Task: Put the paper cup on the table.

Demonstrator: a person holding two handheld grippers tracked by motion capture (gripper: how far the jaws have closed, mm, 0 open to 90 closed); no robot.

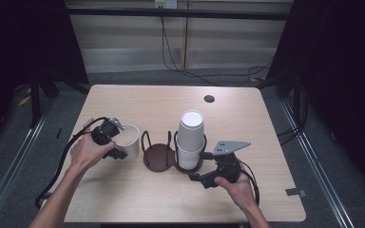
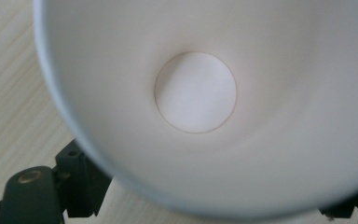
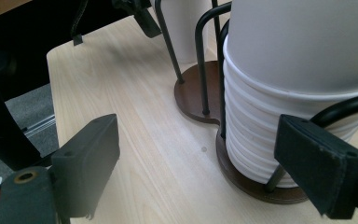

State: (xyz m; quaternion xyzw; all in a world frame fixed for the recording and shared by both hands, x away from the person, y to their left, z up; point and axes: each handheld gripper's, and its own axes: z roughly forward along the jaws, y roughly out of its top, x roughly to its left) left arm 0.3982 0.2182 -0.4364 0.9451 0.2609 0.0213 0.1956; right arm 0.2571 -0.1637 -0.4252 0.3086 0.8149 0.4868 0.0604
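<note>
A single white paper cup (image 1: 129, 140) is held at the left, mouth up, just left of the cup holder (image 1: 157, 156). My left gripper (image 1: 111, 140) is shut on it; in the left gripper view I look straight into the white paper cup (image 2: 196, 93), with the jaws at its sides. The dark holder's left ring is empty. Its right ring carries a stack of white cups (image 1: 190, 137). My right gripper (image 1: 203, 178) is open, low at the stack's front right. In the right gripper view the stack of cups (image 3: 279, 93) stands just inside the right jaw of the open right gripper (image 3: 200, 140).
The wooden table (image 1: 138, 102) has a round dark cable hole (image 1: 209, 99) at the back. Black wire uprights (image 3: 200, 60) of the holder rise beside the stack. Cables trail on the floor behind the table, and a cable loops from the left gripper past the table's left edge.
</note>
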